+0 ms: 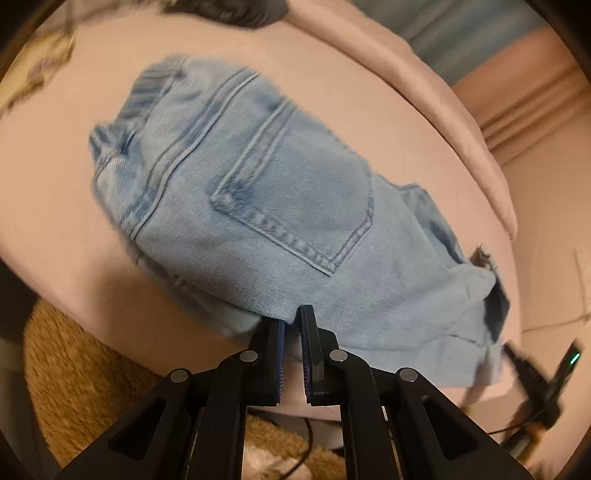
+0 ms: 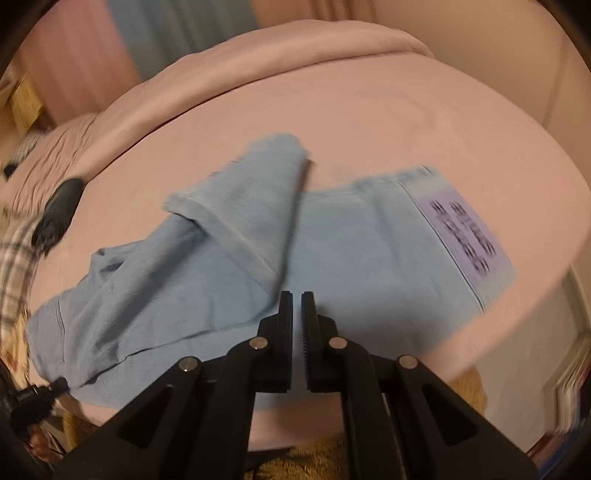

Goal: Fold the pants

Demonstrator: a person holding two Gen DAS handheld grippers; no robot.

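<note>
Both grippers, left (image 1: pixel 291 319) and right (image 2: pixel 296 303), have jaws nearly together at the pants' (image 1: pixel 258 206) near edge, grip unclear.

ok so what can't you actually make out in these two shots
- Left wrist view: whether the left hand-held gripper pinches the jeans; its fingertips meet the denim edge with a narrow gap.
- Right wrist view: the purple label print is motion-blurred, unreadable.
- Right wrist view: the right hand-held gripper looks near closed, but any cloth between the fingers cannot be seen.
- Left wrist view: the dark item at the top is cut off by the edge.
</note>
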